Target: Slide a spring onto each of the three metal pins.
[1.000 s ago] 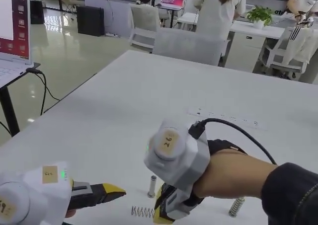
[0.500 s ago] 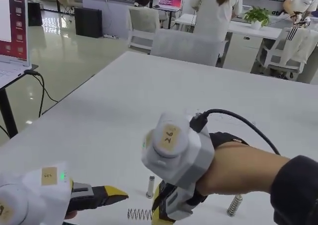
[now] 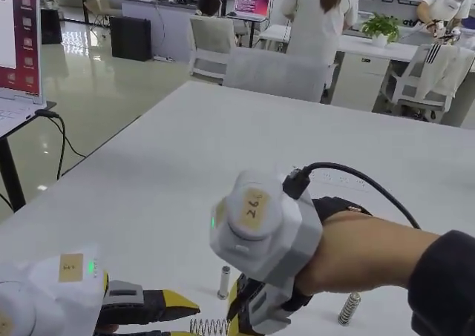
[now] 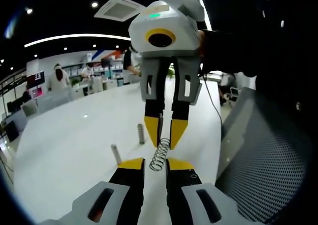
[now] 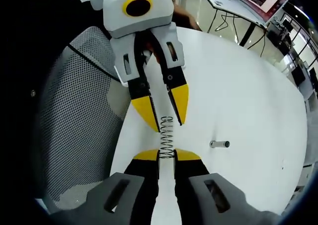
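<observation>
Spring [image 5: 166, 135]: down at the level of the white table [image 3: 223, 150], running between the two grippers and just beside a bare pin [image 3: 224, 282].
Right gripper [image 5: 166, 156]: jaws pressed in on one end of the spring, pinching it.
Left gripper [image 4: 156, 164]: jaws spread, one on each side of the spring's other end; no firm contact visible.
Other spring [image 3: 349, 308]: stands upright off to the right, seemingly already on its own pin.
Handling: a thin wire coil, likely very light and bouncy. It should bend sideways easily and could flick out of a hard squeeze.
Where to hold: near one end, gently across the coils, leaving the far opening free to go over the pin's top.
</observation>
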`<control>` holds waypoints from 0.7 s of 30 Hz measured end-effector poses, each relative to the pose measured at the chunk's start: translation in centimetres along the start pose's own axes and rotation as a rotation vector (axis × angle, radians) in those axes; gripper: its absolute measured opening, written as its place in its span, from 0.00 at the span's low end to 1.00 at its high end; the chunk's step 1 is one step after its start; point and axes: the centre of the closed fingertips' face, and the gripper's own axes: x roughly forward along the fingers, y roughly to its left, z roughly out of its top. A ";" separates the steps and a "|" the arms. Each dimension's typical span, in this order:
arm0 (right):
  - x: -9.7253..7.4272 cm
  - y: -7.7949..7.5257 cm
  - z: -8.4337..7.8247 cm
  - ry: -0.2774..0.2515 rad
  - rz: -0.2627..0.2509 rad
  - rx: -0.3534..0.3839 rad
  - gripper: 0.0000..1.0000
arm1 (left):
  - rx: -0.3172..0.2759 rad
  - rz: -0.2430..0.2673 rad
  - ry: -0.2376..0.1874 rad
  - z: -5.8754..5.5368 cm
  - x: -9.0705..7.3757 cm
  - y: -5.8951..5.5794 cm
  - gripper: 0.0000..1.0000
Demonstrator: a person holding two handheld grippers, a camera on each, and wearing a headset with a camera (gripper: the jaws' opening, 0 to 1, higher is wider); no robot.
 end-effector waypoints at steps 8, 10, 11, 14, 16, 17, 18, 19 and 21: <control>-0.4 0.0 0.2 -0.006 -0.006 -0.006 0.08 | 0.006 -0.014 0.007 0.0 0.1 -0.3 0.05; -0.7 0.1 0.4 -0.009 -0.010 -0.008 0.08 | 0.007 -0.015 0.008 0.0 0.1 -0.3 0.05; -0.8 0.1 0.5 -0.012 -0.012 -0.008 0.08 | 0.008 -0.015 0.009 0.0 0.1 -0.3 0.05; -1.1 0.0 0.7 -0.016 -0.018 -0.011 0.08 | 0.009 -0.016 0.009 0.0 0.1 -0.3 0.05; -1.4 0.1 0.9 -0.017 -0.022 -0.017 0.08 | 0.010 -0.017 0.009 0.1 0.1 -0.3 0.05; -1.5 0.1 1.0 -0.018 -0.024 -0.018 0.08 | 0.011 -0.017 0.010 0.0 0.1 -0.4 0.05; -1.6 0.1 1.1 -0.021 -0.027 -0.021 0.08 | 0.012 -0.018 0.013 0.0 0.1 -0.4 0.04; -1.9 0.1 1.4 -0.026 -0.027 -0.024 0.08 | 0.014 -0.019 0.016 -0.1 0.1 -0.4 0.03; -2.2 0.3 1.9 -0.041 -0.027 -0.028 0.08 | 0.011 -0.020 0.014 -0.1 0.0 -0.5 0.03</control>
